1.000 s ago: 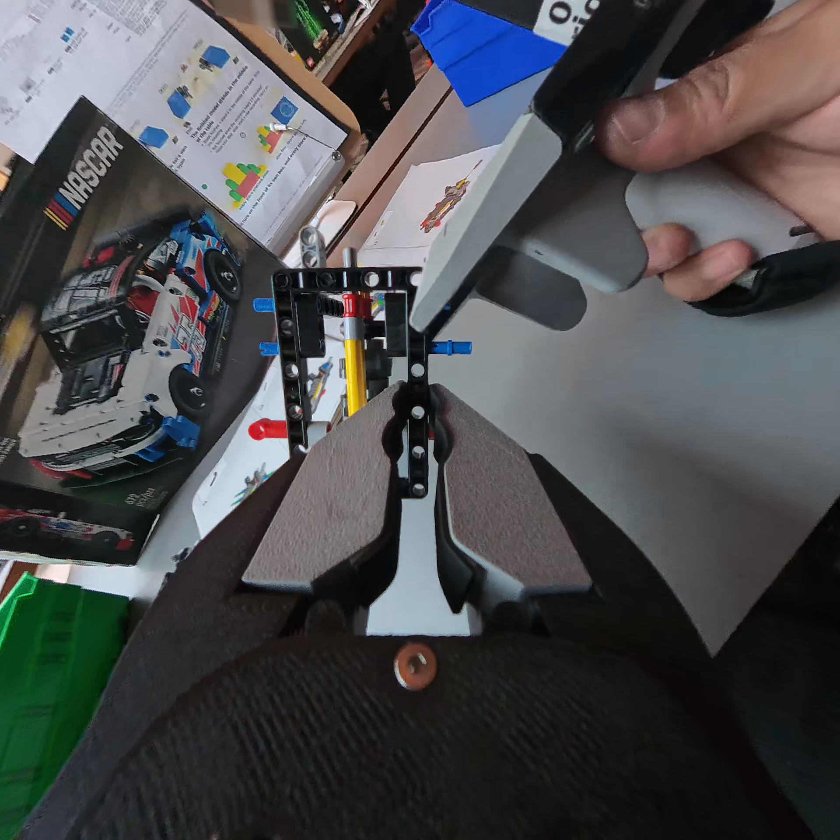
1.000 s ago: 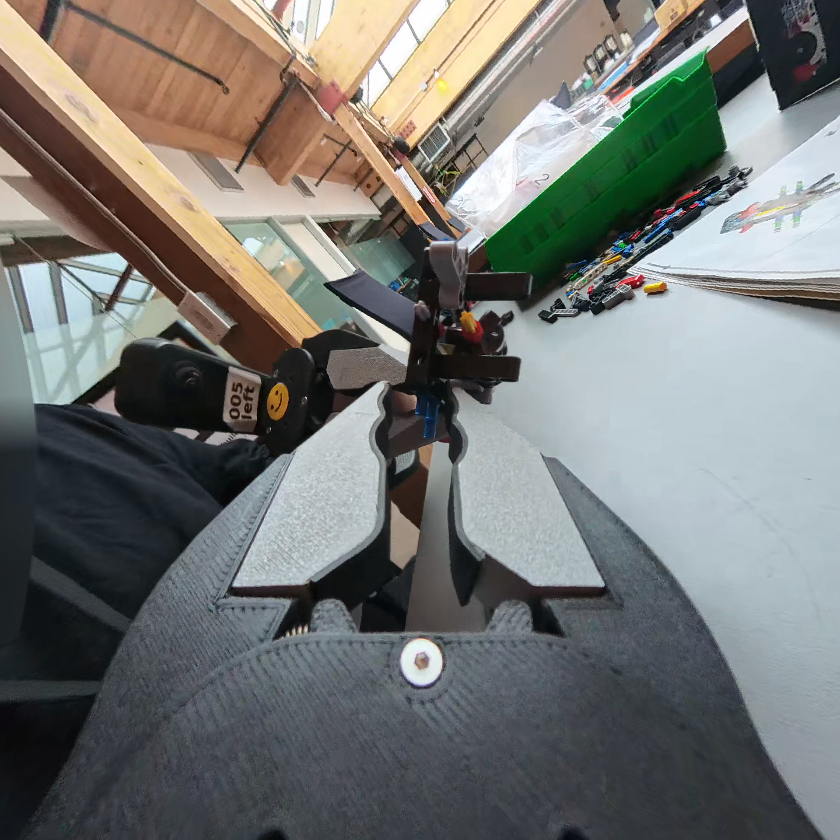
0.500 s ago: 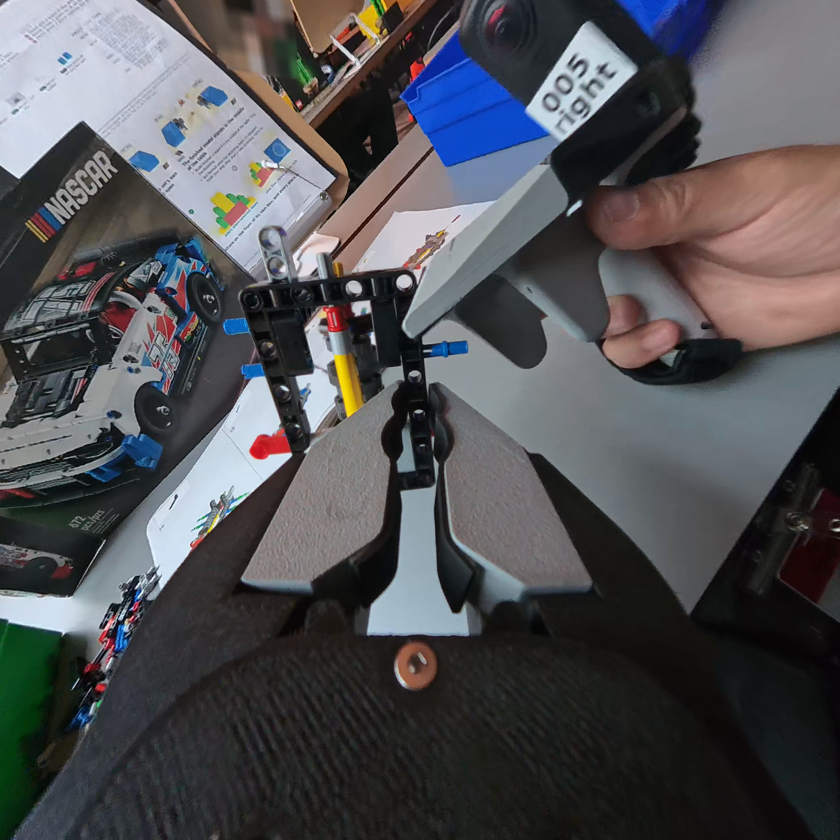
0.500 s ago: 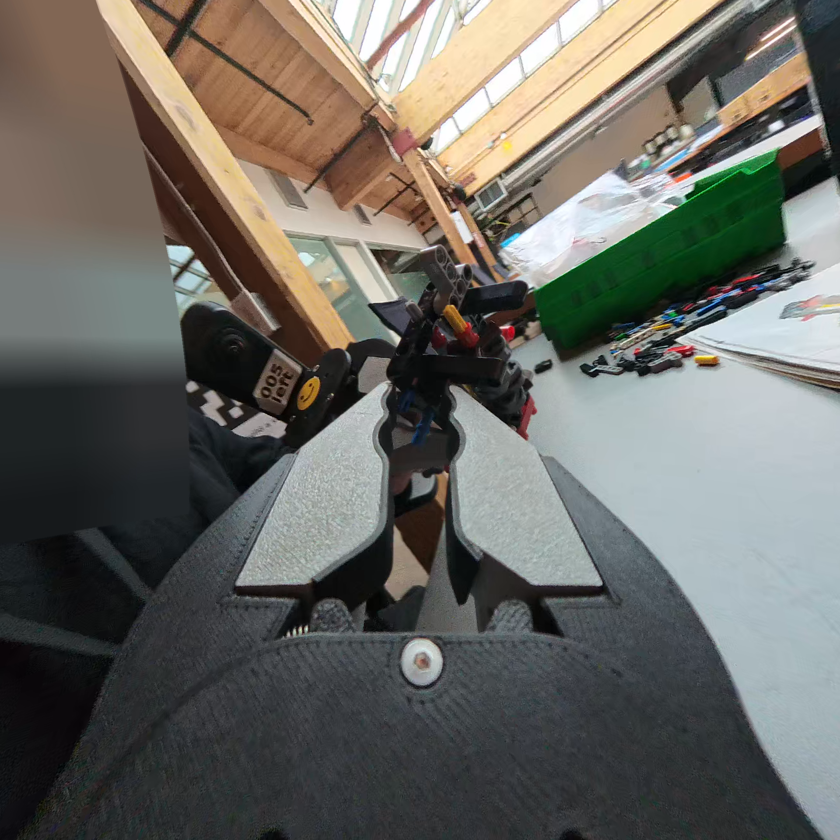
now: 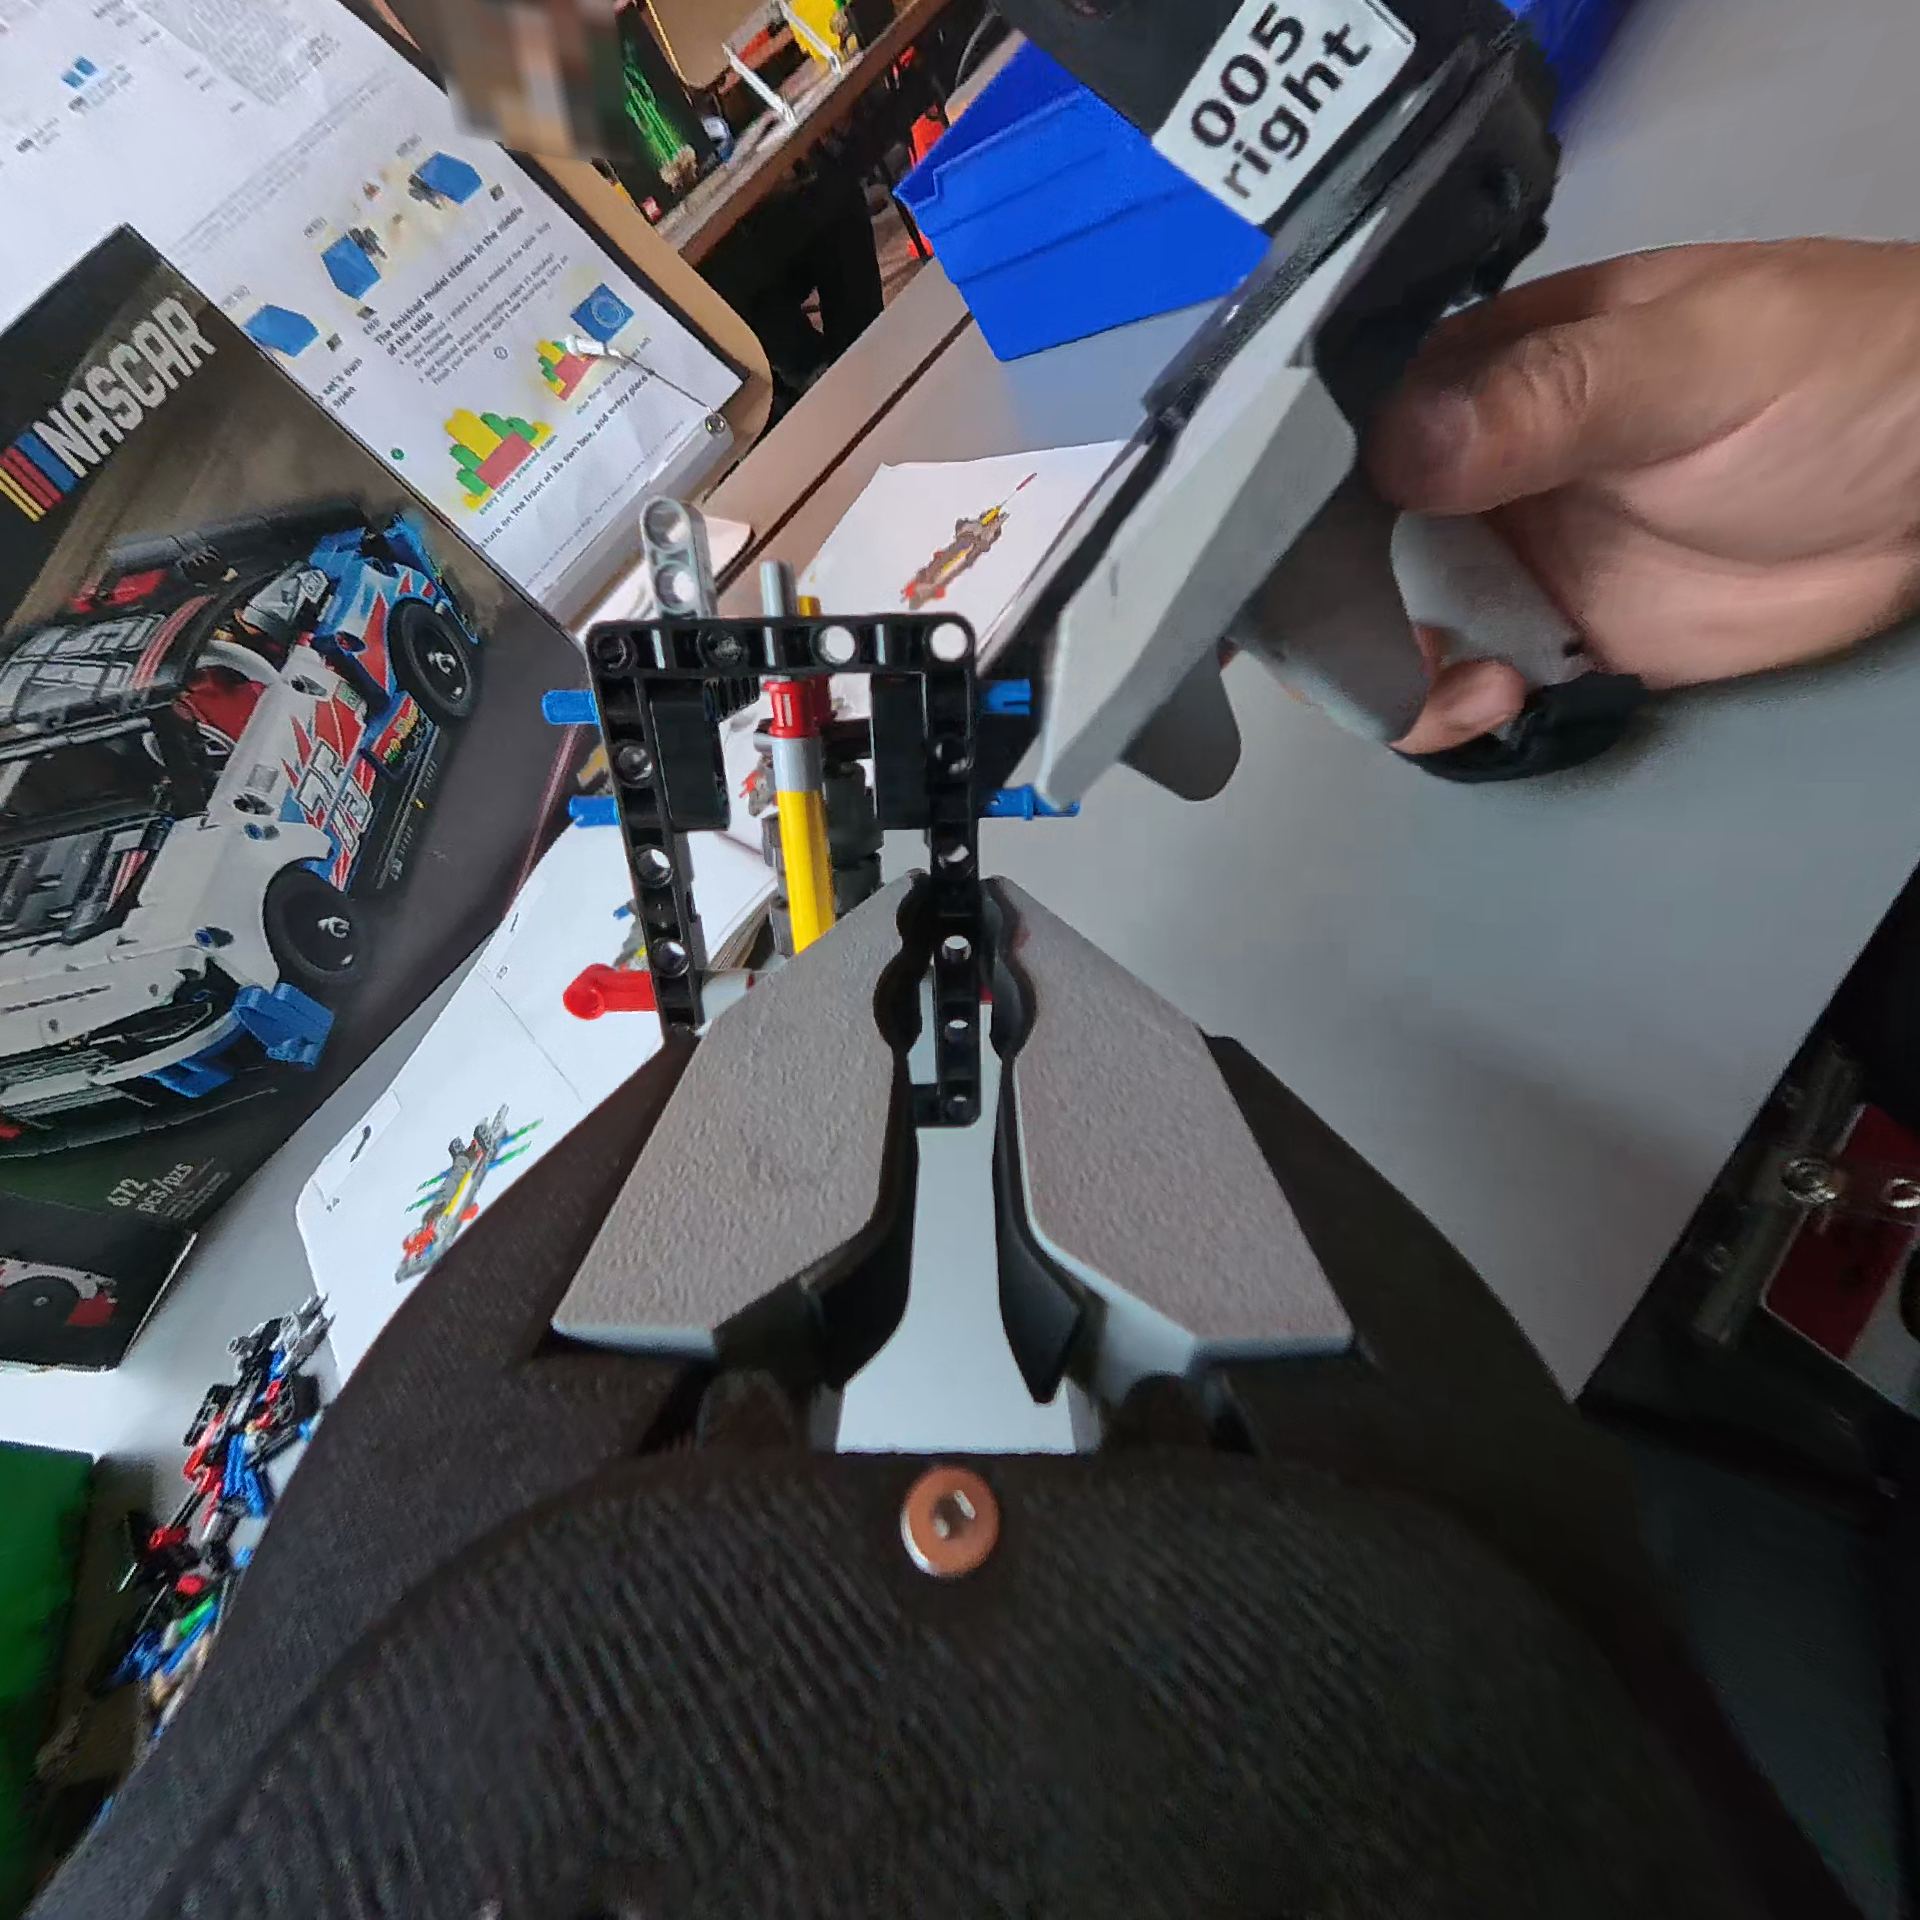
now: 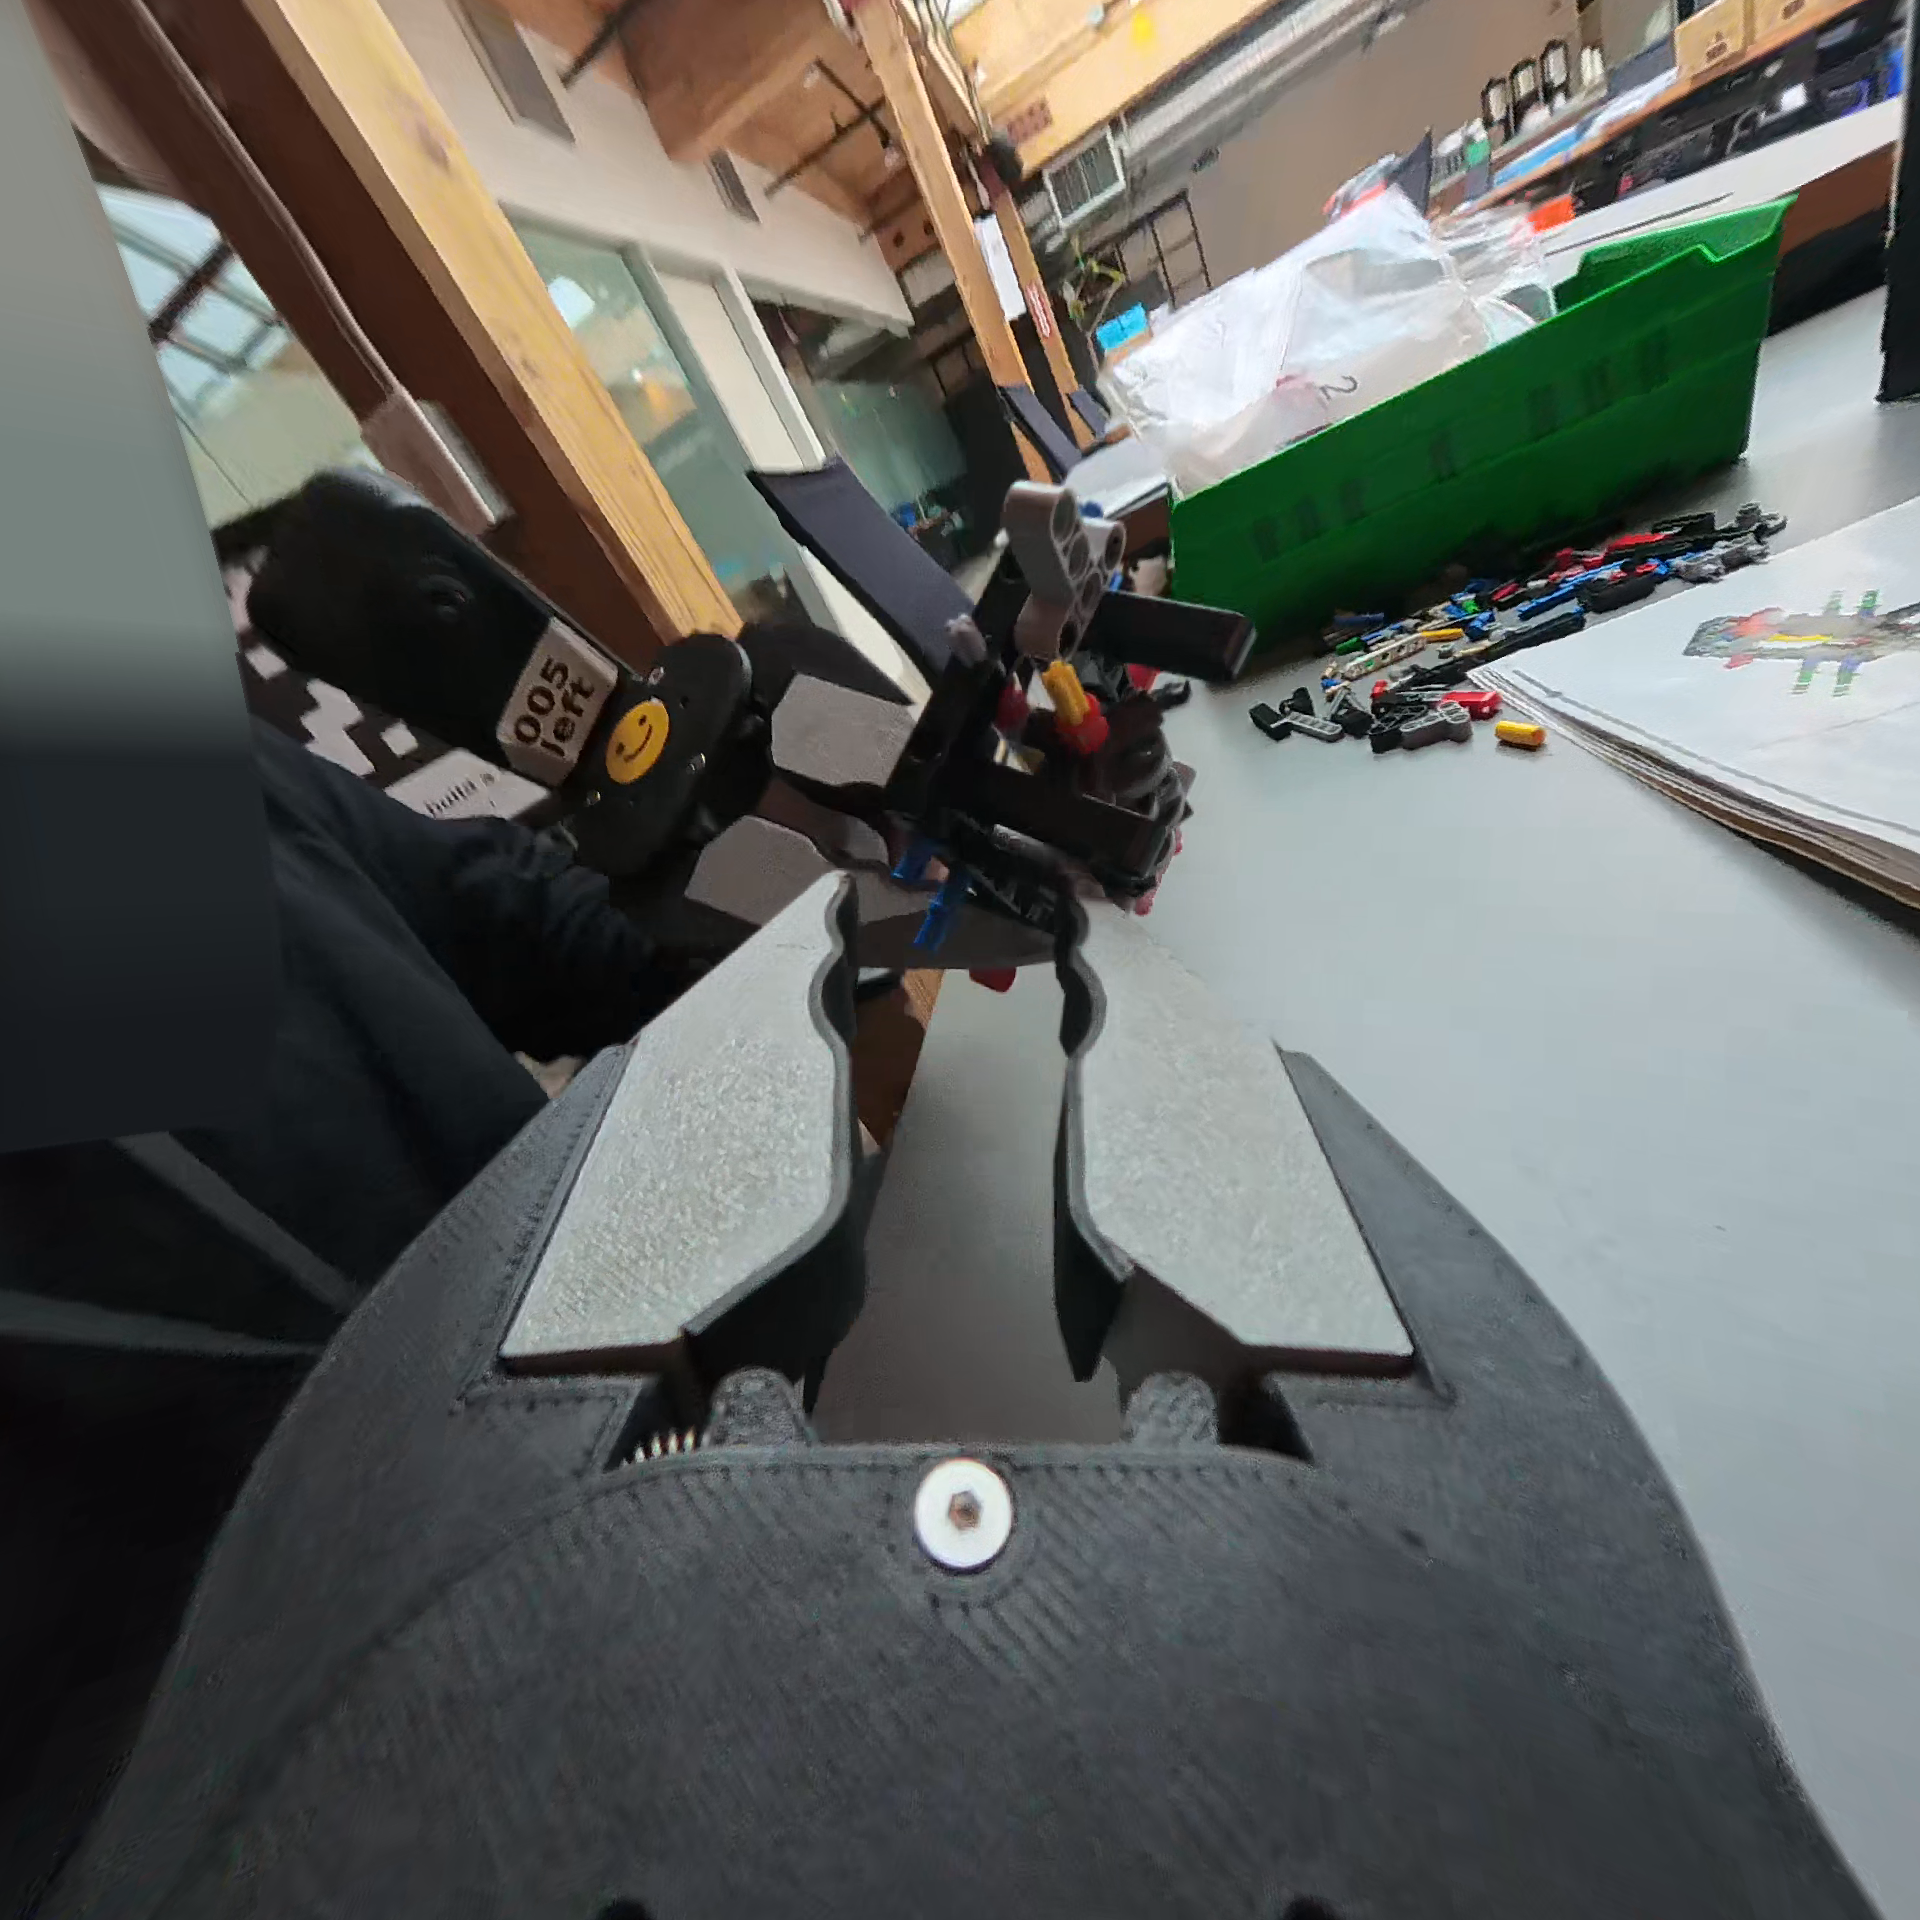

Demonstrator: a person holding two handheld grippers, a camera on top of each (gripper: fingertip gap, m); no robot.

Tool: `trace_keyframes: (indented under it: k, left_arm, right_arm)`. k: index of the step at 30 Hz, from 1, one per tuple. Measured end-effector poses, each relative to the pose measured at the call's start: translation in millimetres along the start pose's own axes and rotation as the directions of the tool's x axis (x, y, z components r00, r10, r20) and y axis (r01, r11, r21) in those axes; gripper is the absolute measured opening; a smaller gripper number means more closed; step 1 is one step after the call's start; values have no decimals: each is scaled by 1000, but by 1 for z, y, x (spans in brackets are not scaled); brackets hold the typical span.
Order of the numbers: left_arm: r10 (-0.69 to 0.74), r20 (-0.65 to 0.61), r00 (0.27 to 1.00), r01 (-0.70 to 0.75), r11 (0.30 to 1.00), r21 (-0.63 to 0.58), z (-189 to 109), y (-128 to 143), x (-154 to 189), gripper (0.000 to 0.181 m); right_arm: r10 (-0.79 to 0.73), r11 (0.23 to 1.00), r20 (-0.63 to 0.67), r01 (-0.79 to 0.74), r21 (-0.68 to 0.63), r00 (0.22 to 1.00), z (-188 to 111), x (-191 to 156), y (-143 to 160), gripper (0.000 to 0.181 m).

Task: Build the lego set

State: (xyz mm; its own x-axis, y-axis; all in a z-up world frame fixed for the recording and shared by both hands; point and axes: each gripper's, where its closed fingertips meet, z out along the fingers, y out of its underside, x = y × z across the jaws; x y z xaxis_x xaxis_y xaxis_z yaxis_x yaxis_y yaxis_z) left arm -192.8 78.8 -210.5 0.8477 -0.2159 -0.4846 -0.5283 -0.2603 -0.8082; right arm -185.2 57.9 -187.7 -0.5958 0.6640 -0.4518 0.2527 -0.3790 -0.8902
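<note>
1. Black Technic frame (image 5: 779, 748) is held in the air above the grey bench (image 5: 1403, 987), upright in the left wrist view. A yellow axle (image 5: 802, 862) with a red collar runs down its middle, and a grey liftarm (image 5: 675, 551) sticks out at the top.
2. Left claw (image 5: 951, 935) is closed tight on the frame's right-hand beam. Probable reason: gripping one side rail leaves the rest of the frame exposed for work.
3. Blue pins (image 5: 1023, 802) project from both side rails. Right claw (image 6: 951, 914) sits at the pins on its side, jaws parted with a clear gap, gripping nothing. Judgement: it is either lining up on a pin or has let go; cannot tell which.
4. A hand (image 5: 1662, 499) grips the right claw's handle.
5. Loose parts (image 6: 1455, 665) lie on the bench beside the open instruction booklet (image 6: 1766, 727), with a green bin (image 6: 1507, 447) behind.
6. Set box (image 5: 187, 727) stands to the left, within sight for reference.
</note>
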Motion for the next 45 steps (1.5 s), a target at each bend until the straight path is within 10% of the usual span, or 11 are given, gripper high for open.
trace_keyframes:
  k: [14,27,32,45]
  left_arm:
    - [-176,-423,889,22,939,-343,26,57,40,6]
    - [-196,-430,881,24,928,-373,33,64,44,6]
    - [-167,-441,882,-7,931,-365,36,63,46,6]
    - [-101,-465,880,-96,919,-382,37,63,47,6]
  right_arm:
    - [-567,719,-263,313,-621,781,-41,53,56,69]
    - [-805,515,-205,484,-708,556,-36,58,51,57]
    - [-787,506,-162,471,-723,596,-35,58,64,57]
    - [-861,166,139,527,-833,490,-34,59,78,50]
